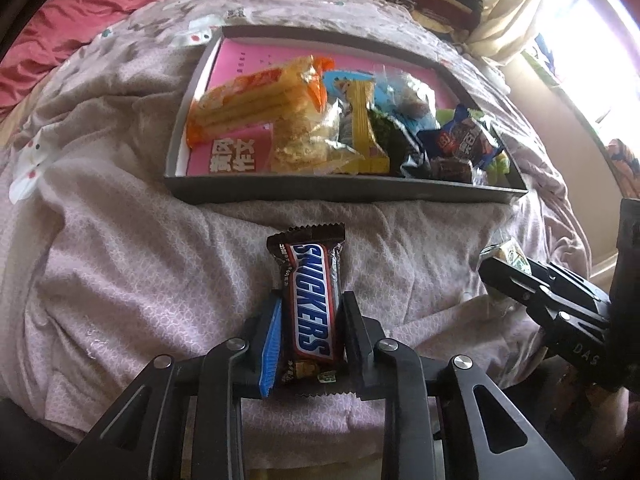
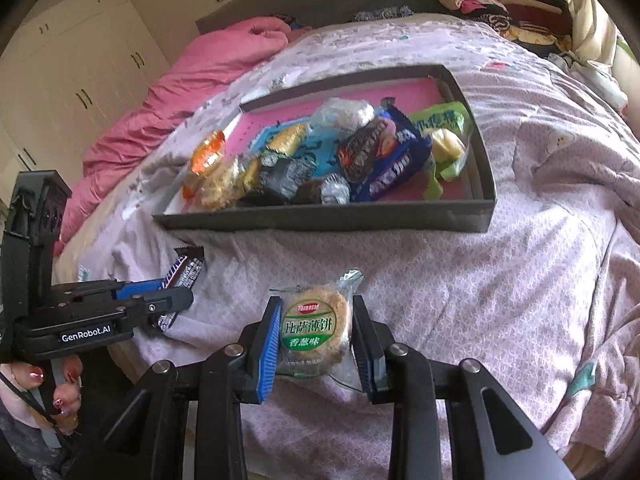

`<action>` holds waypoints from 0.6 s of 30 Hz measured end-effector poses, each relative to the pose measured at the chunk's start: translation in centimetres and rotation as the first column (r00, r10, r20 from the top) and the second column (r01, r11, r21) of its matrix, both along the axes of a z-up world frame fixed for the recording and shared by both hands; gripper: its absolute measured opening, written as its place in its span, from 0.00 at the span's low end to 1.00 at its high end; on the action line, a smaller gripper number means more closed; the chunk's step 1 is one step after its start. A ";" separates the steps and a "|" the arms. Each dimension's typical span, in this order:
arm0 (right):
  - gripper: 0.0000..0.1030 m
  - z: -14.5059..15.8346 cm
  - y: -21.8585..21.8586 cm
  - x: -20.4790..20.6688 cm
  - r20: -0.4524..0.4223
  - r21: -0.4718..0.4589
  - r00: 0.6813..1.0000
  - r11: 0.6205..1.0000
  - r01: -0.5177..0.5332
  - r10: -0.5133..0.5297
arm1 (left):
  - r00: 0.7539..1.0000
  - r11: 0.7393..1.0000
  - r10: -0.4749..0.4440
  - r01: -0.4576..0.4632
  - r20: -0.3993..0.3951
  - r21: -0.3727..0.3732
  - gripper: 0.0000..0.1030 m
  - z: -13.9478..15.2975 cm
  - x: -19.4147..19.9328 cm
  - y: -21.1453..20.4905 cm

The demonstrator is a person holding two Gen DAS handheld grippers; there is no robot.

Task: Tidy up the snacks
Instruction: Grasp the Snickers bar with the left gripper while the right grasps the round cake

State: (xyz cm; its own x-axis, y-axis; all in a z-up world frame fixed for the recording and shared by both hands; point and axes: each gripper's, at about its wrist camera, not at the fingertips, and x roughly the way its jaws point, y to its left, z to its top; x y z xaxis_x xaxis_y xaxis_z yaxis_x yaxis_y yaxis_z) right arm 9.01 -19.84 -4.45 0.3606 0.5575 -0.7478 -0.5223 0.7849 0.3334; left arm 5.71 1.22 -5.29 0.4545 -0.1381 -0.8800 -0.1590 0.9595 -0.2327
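Beyond the jaws we see a lilac patterned quilt (image 2: 460, 288) spreading out beneath and ahead of them. Farther off to their left lies a rumpled pink blanket (image 2: 168, 104), with cream wardrobe doors (image 2: 80, 64) behind it. Far ahead to the right, folded clothes (image 2: 496, 4) sit piled beside a pale curtain (image 1: 508, 12).

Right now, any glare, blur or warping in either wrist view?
Left wrist view: window at upper right is blown out and hazes that corner; Snickers bar is sharp. Right wrist view: even light, biscuit pack label readable. Both views: strong fisheye bending of the tray edges, dark vignette in the corners.
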 end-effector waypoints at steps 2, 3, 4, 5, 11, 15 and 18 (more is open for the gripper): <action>0.32 0.4 0.0 -0.1 0.019 0.002 1.000 1.000 -0.006 0.006 | 1.000 1.000 0.006 -0.006 0.015 -0.002 0.28 0.4 -0.1 0.2; 0.32 0.5 0.1 -0.2 0.026 0.004 1.000 1.000 -0.010 0.010 | 1.000 1.000 0.011 -0.011 0.022 -0.003 0.28 0.6 -0.1 0.2; 0.32 0.7 0.1 -0.3 0.035 0.004 0.999 1.000 -0.013 0.013 | 1.000 1.000 0.012 -0.012 0.026 -0.004 0.28 0.7 -0.2 0.3; 0.32 0.8 0.2 -0.4 0.041 0.004 0.999 1.000 -0.016 0.016 | 0.999 1.000 0.012 -0.012 0.032 0.000 0.28 1.0 -0.2 0.3; 0.32 1.4 0.2 -0.5 0.065 0.019 0.998 1.000 -0.018 0.017 | 0.998 1.000 0.005 -0.006 0.065 0.026 0.28 2.1 -0.4 -0.1; 0.32 1.6 0.0 -0.4 0.071 0.031 0.997 0.999 -0.013 0.011 | 0.997 1.000 -0.003 0.001 0.079 0.021 0.28 2.8 -0.6 -0.2; 0.32 1.7 -0.1 -0.3 0.076 0.034 0.997 0.999 -0.008 0.005 | 0.996 1.000 -0.005 0.002 0.093 0.027 0.28 3.4 -0.7 -0.4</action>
